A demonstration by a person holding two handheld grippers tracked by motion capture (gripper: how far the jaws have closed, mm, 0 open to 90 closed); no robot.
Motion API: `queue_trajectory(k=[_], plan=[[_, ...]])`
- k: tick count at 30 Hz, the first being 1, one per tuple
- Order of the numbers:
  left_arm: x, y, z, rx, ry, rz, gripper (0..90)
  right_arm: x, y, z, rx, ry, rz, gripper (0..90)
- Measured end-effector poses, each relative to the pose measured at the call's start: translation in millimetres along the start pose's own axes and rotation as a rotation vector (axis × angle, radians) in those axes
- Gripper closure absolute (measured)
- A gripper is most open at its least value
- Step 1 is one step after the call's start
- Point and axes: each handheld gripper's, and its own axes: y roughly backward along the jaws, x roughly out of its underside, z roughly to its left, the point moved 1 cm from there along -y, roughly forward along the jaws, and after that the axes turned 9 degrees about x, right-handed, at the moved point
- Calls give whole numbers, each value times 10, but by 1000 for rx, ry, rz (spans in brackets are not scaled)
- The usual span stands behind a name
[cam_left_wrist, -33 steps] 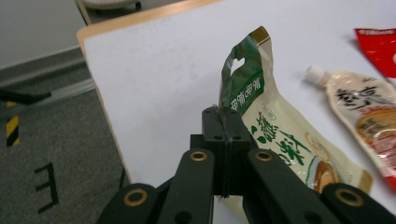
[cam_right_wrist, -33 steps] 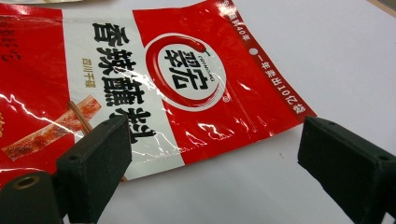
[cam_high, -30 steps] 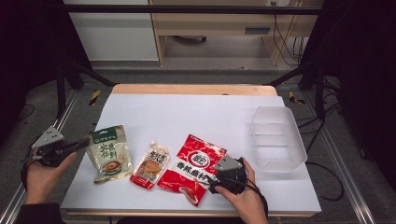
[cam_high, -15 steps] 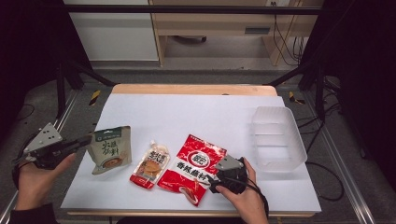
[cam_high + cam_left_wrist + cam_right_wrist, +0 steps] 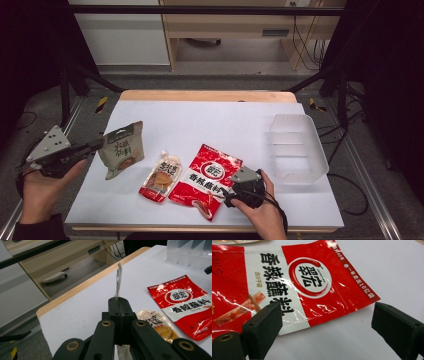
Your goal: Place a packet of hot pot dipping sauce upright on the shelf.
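We've got the left gripper pinched tight on the edge of a grey-green snack pouch, which hangs tilted over the left edge of the white table, off the surface. In the left gripper view that pouch shows edge-on as a thin flat strip sticking up out of the closed black jaws, so it's really slim, flexible film. The right gripper sits low at the near side of the table with its jaws spread wide, nothing between them; in the right gripper view the chunky matte black pads frame the lower corner of a glossy red seasoning pouch, shiny crinkled plastic with white lettering and a round logo, lying flat. In the high view the red pouch lies just beside a smaller clear-and-orange sachet with rounded corners, touching or nearly so. Over at the right side stands a frosted translucent plastic bin, rectangular with soft corners, well apart from the pouches.
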Motion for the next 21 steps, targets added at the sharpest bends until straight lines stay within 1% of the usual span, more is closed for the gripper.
queue_trajectory(k=[1, 4, 5, 7, 8, 9, 11, 12, 14, 16, 17, 18, 19, 21], plan=[[-18, -18, -20, 3, -6, 6, 900, -6, 2, 6, -5, -4, -2, 103], [-59, -67, -71, 23, -11, 0, 900, -34, 24, 20, -15, -18, -9, 103], [-82, -82, -89, 27, -19, -1, 900, -54, 39, 20, -19, -23, -14, 103], [-139, -110, -134, 33, -34, 7, 900, -115, 86, 12, -27, -25, -34, 103], [-167, -123, -153, 35, -41, 6, 900, -179, 136, -2, -34, -30, -60, 106], [-196, -139, -171, 39, -47, 7, 900, -179, 136, -2, -34, -30, -60, 106], [-258, -184, -202, 48, -58, 7, 900, -264, 184, -24, -54, -39, -78, 107], [-290, -214, -217, 54, -63, 7, 900, -310, 208, -38, -64, -33, -88, 108], [-353, -277, -244, 66, -70, 3, 900, -401, 254, -71, -78, -22, -95, 104], [-415, -340, -276, 77, -79, -1, 900, -490, 301, -115, -82, -9, -104, 99], [-446, -370, -292, 86, -86, -2, 900, -530, 322, -140, -93, -7, -106, 88], [-475, -404, -315, 98, -88, -6, 900, -597, 358, -188, -123, 25, -108, 73], [-506, -437, -339, 106, -95, -7, 900, -597, 358, -188, -123, 25, -108, 73], [-566, -506, -392, 133, -104, -12, 900, -664, 384, -232, -112, 61, -95, 92]])
